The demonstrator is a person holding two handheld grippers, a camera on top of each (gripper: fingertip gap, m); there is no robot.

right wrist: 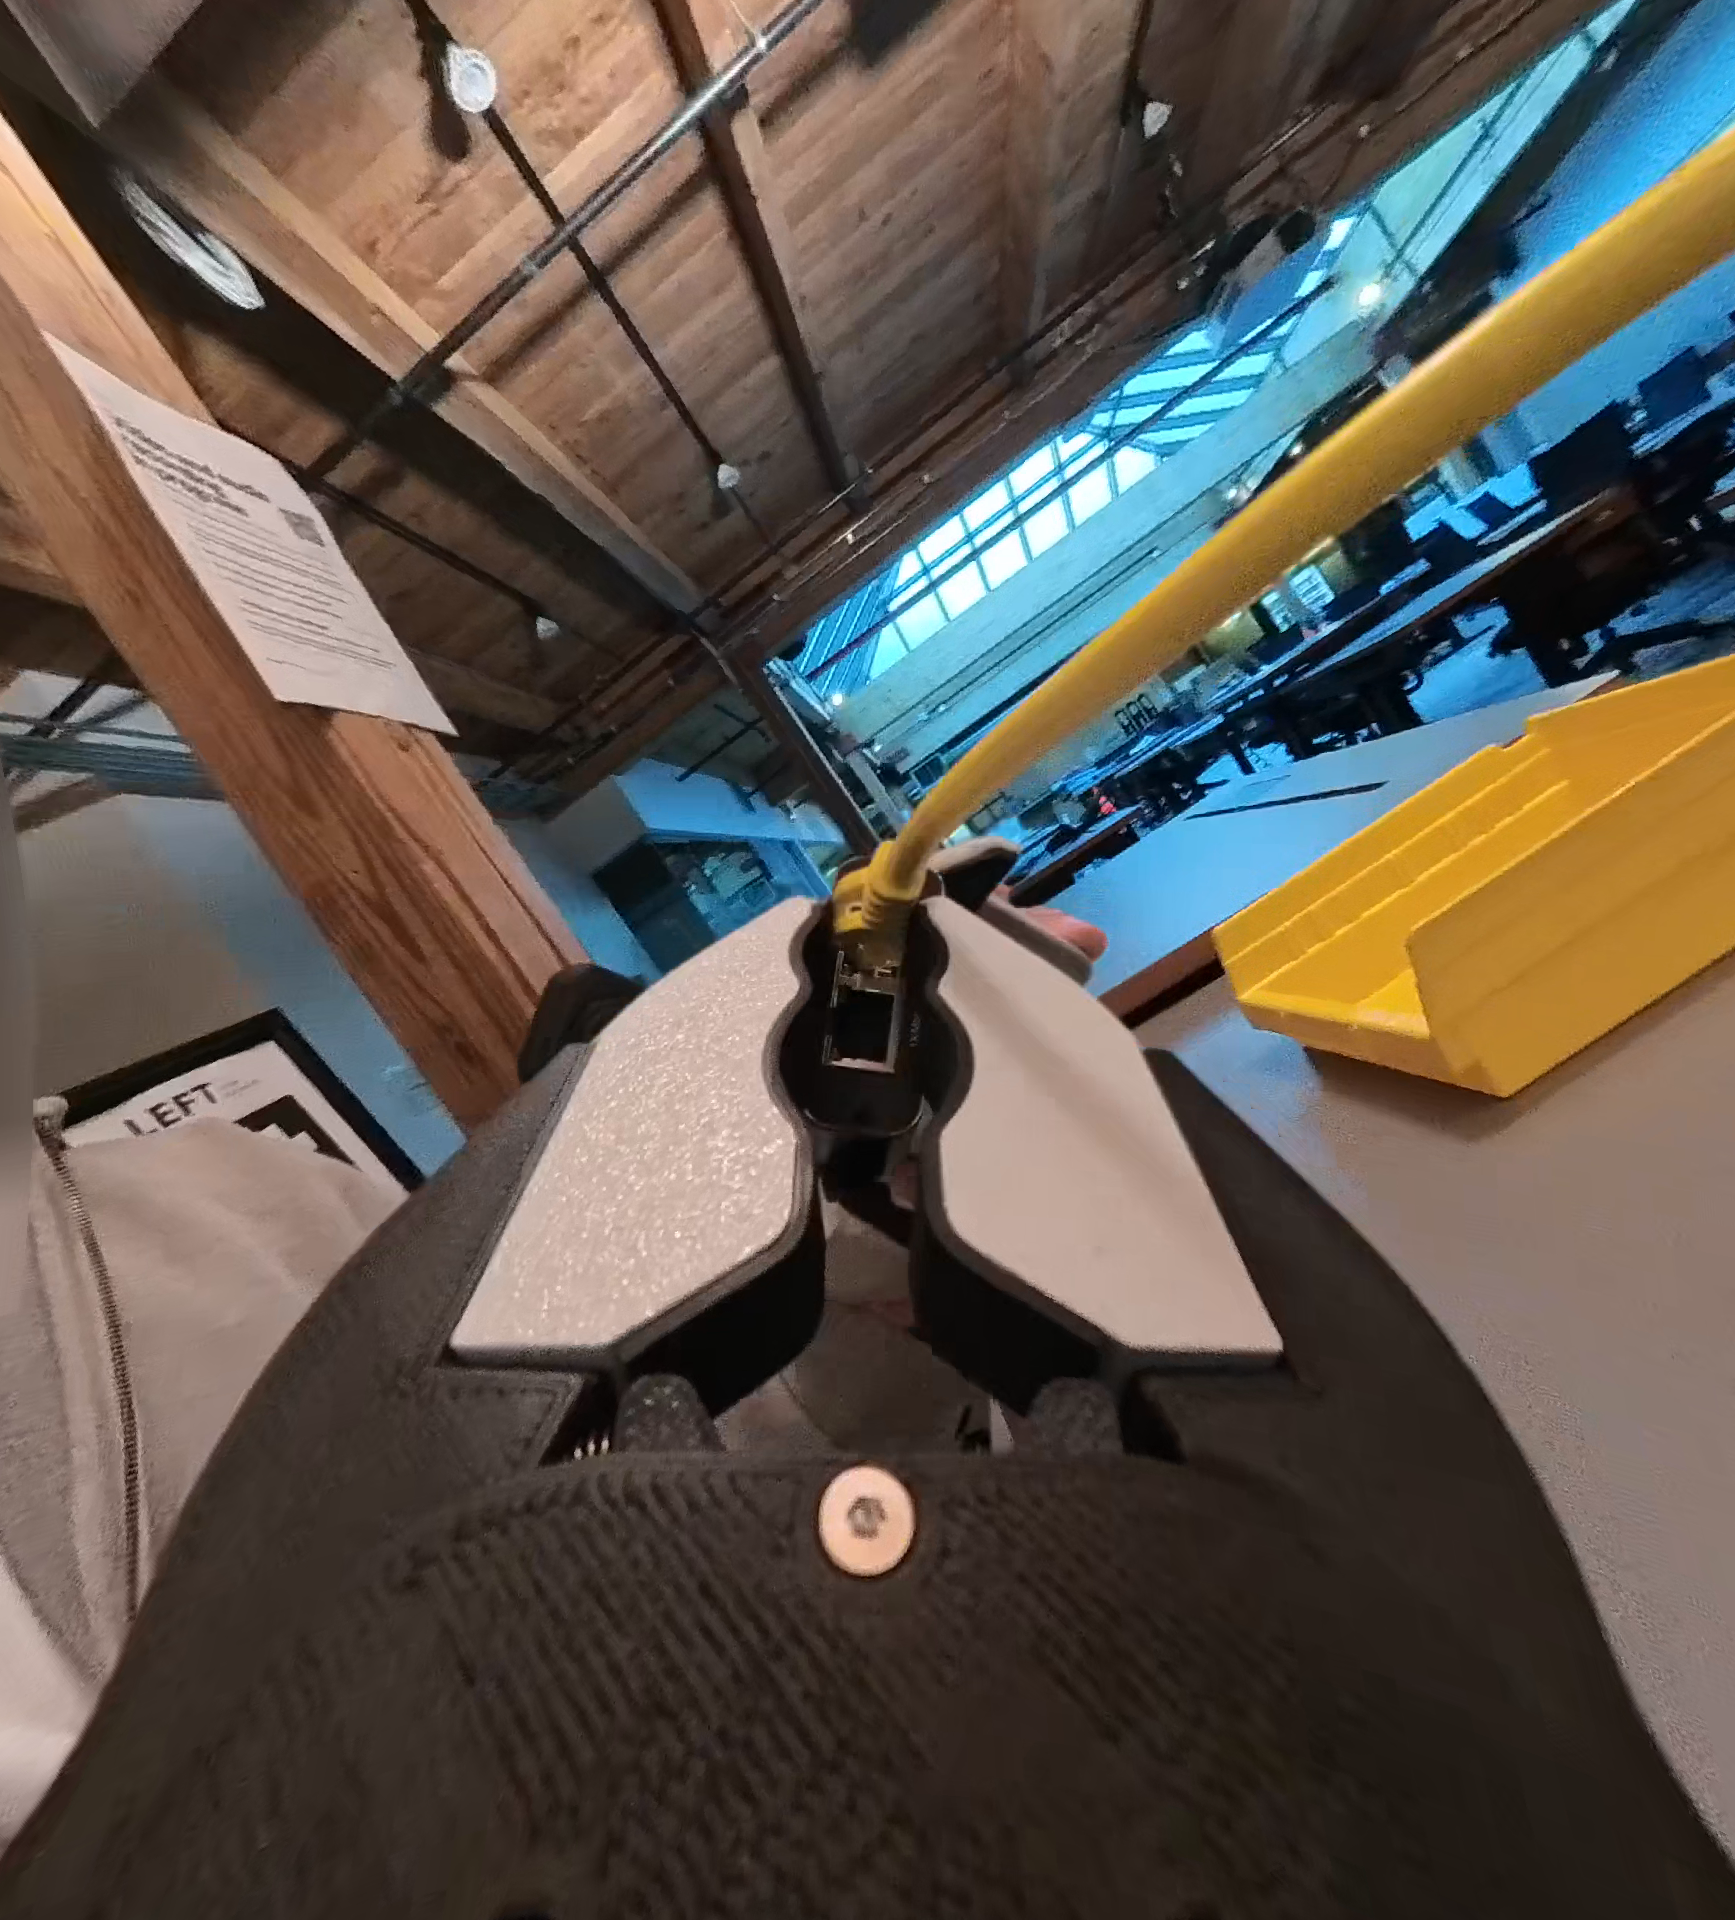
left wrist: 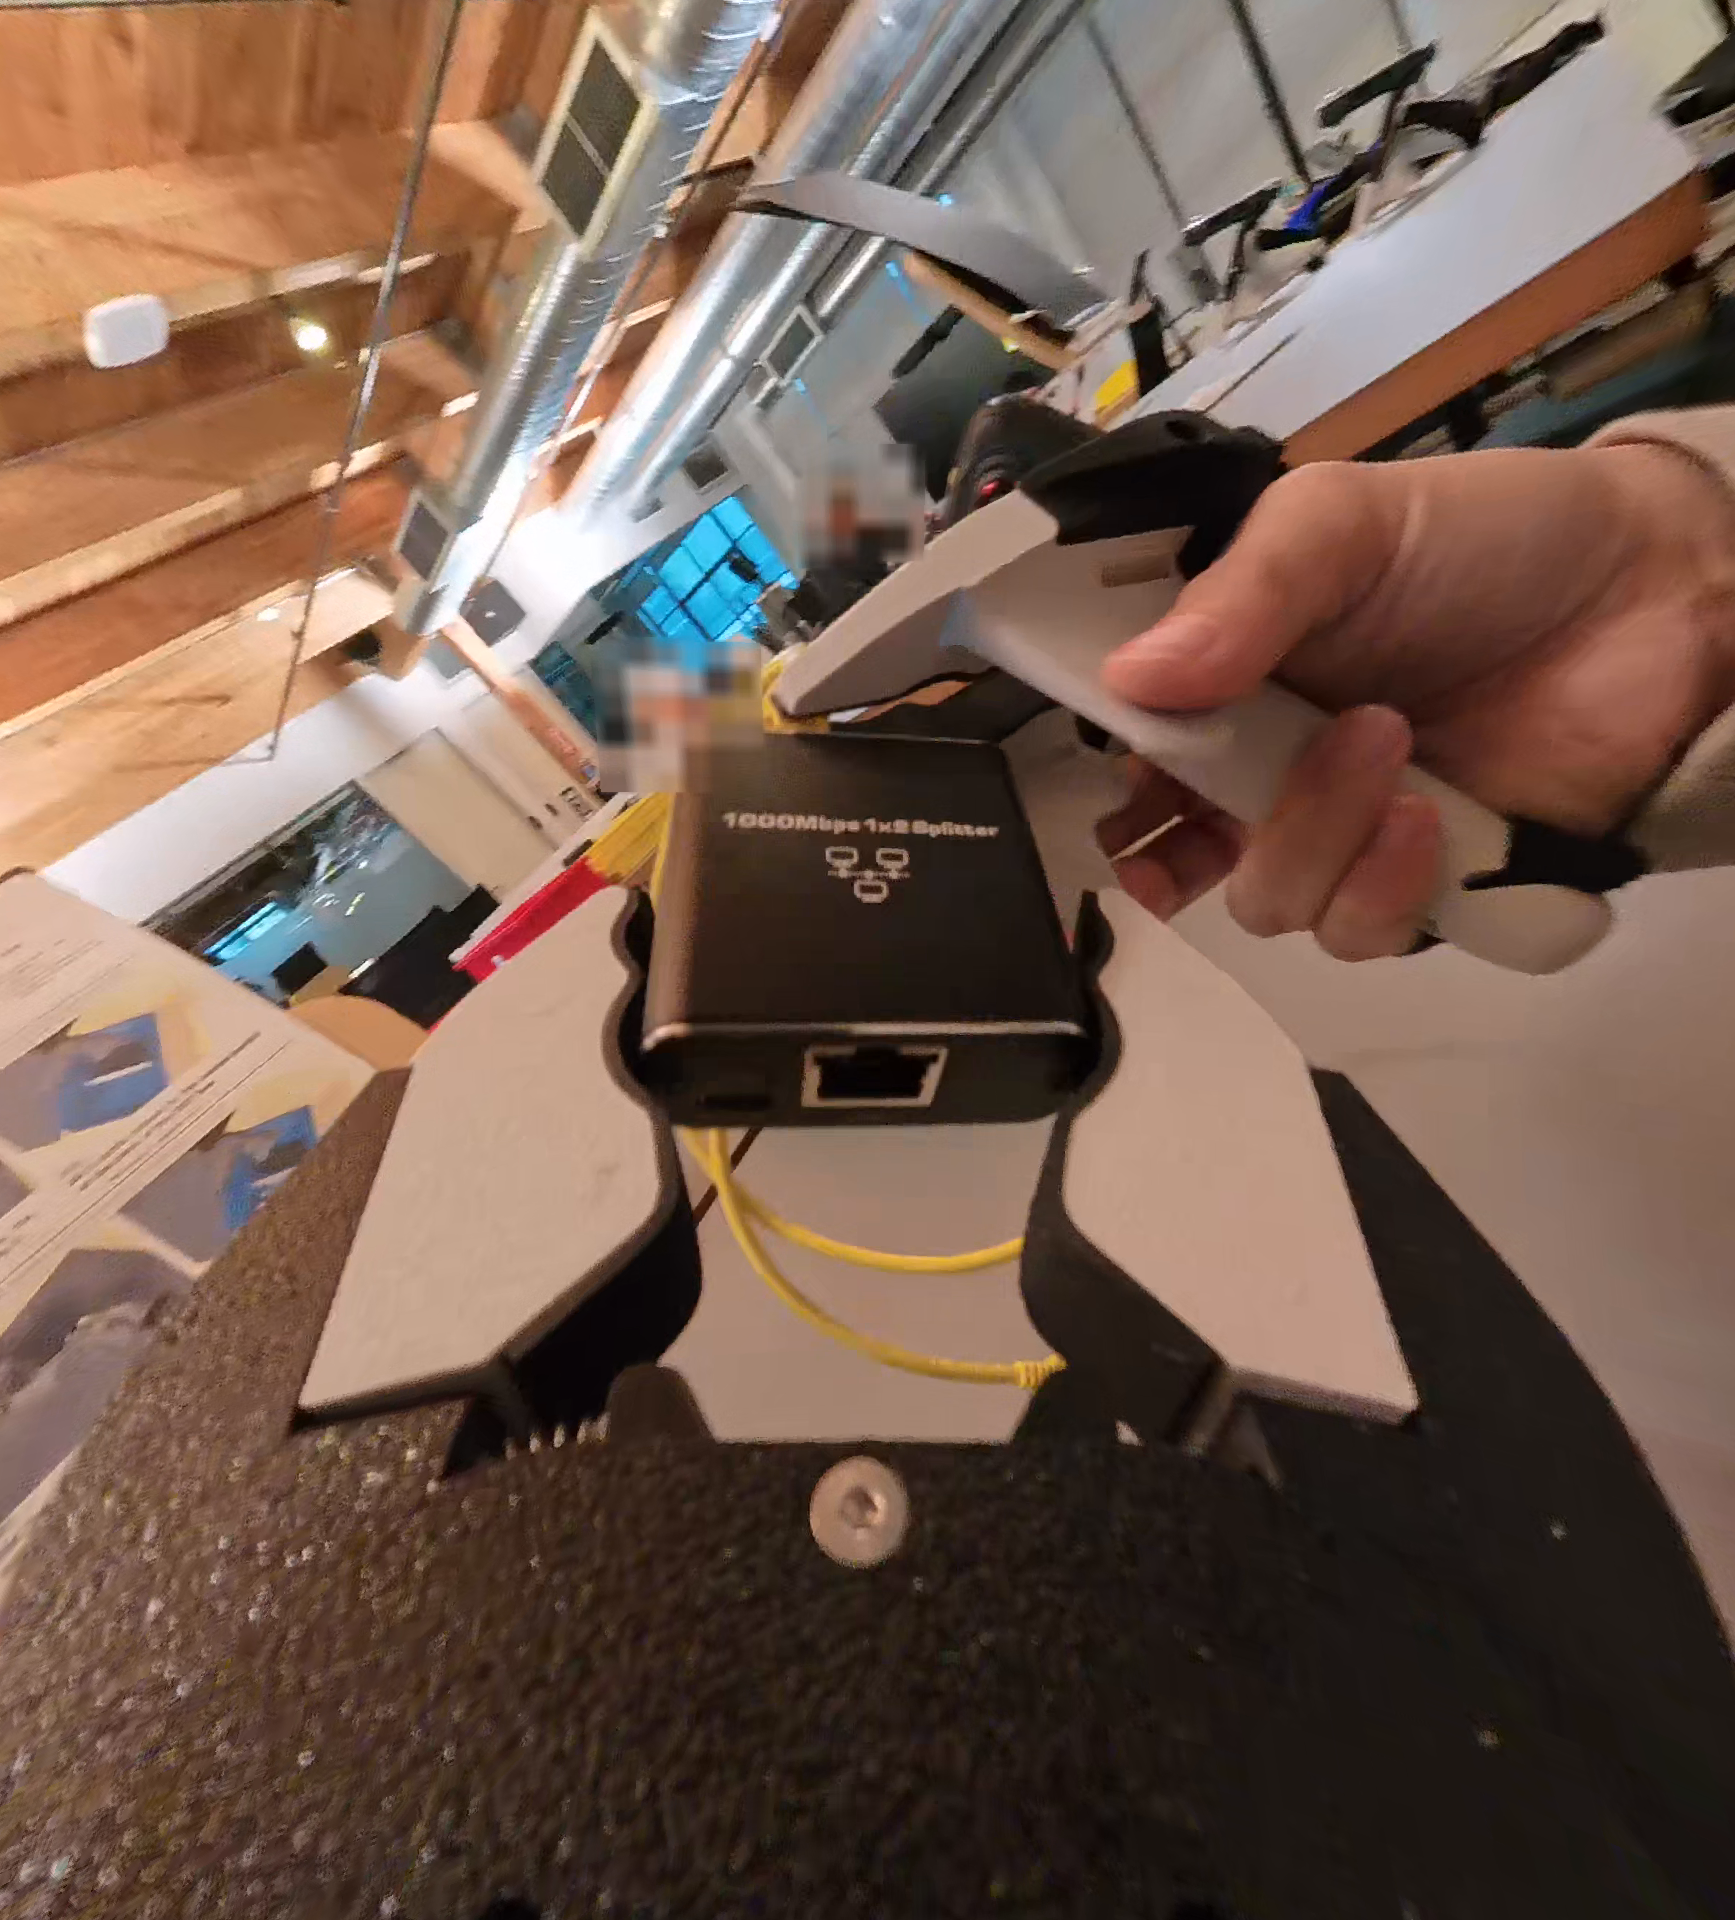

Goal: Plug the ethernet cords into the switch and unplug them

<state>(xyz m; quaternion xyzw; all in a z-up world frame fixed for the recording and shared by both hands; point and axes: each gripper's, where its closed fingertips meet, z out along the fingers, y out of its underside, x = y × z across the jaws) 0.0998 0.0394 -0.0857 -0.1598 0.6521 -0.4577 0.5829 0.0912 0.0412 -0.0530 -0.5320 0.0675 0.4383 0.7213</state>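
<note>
My left gripper (left wrist: 863, 997) is shut on the black switch (left wrist: 863, 914) and holds it by its sides above the table. An empty port (left wrist: 873, 1073) faces the camera. My right gripper (right wrist: 868, 935) is shut on the yellow plug (right wrist: 868, 914) of a yellow ethernet cord (right wrist: 1258, 520). It holds the plug at the upper port on the switch's far face (right wrist: 858, 1081); whether it is fully seated I cannot tell. The port (right wrist: 855, 1039) below it is empty. In the left wrist view the right gripper (left wrist: 790, 707) meets the switch's far end. A loop of yellow cord (left wrist: 842, 1257) hangs below.
A yellow bin (right wrist: 1528, 862) stands on the grey table (right wrist: 1465, 1351) to the right. A wooden post (right wrist: 271, 727) with a paper sheet rises at left. A person's hand (left wrist: 1414, 675) holds the right gripper. Printed sheets (left wrist: 63, 1143) and red and yellow bins (left wrist: 551, 914) lie at left. The grippers are tip to tip, or close to it.
</note>
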